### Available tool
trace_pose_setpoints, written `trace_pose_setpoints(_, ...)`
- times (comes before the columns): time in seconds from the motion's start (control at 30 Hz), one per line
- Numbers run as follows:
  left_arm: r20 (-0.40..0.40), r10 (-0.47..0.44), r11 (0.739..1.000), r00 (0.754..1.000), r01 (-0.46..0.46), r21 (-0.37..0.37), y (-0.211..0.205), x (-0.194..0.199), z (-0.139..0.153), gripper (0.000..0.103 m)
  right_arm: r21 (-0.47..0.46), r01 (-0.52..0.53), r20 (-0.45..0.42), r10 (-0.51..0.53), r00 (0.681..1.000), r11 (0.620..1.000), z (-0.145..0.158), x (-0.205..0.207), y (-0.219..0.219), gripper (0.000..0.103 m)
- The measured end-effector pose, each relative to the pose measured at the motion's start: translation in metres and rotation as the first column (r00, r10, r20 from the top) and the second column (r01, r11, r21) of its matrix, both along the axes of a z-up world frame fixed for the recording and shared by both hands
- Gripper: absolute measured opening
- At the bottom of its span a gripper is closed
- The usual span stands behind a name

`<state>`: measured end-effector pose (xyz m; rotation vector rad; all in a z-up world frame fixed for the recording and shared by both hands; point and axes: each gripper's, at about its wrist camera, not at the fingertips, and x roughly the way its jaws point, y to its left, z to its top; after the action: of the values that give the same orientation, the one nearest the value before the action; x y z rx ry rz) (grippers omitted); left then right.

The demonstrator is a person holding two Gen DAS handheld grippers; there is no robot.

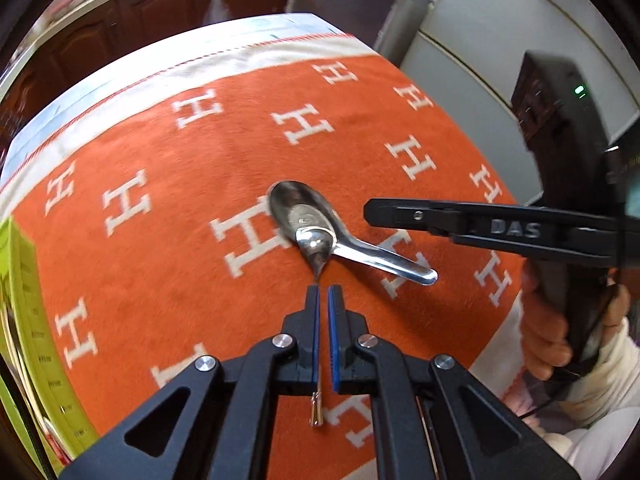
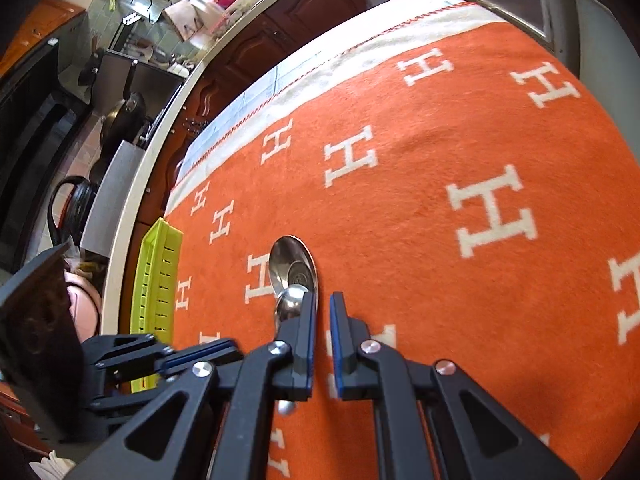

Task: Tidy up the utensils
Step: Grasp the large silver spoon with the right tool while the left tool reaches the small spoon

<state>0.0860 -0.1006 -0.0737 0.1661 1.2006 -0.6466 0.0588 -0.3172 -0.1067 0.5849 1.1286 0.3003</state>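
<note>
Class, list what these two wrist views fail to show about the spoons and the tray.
Green tray: left wrist view, cut off by the frame edge; contents unseen.
Small spoon handle: left wrist view, mostly hidden between the left gripper fingers.
Large spoon handle: right wrist view, covered by the right gripper.

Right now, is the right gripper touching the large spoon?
Apart. The left wrist view shows a strip of orange cloth between the right gripper and the large spoon.
</note>
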Motion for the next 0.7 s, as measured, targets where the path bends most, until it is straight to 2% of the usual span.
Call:
trace_pose_setpoints(0.17,-0.049,0.051,0.997,0.997,-0.054,-0.054,0.023,0.001,-0.002,0.002,-0.039,-0.041,-0.009,0.041,0.999,0.998,-0.004,0.012,0.013,0.007)
trace_pose_setpoints(0.33,-0.133,0.026,0.992,0.991,-0.042,-0.119,0.027,-0.006,-0.012,0.003,-0.078,-0.068,-0.016,0.067,0.998,0.995,-0.009,0.023,0.021,0.007)
trace_pose_setpoints(0.53,-0.232,0.036,0.989,0.972,-0.068,-0.132,0.033,-0.009,-0.029,0.012,-0.147,-0.102,0.017,0.106,0.994,0.984,-0.007,0.030,0.030,0.007)
trace_pose_setpoints(0.7,-0.265,0.021,0.989,0.964,-0.059,-0.136,0.032,-0.016,-0.040,0.016,-0.216,-0.129,0.054,0.144,0.988,0.968,-0.005,0.027,0.041,0.008)
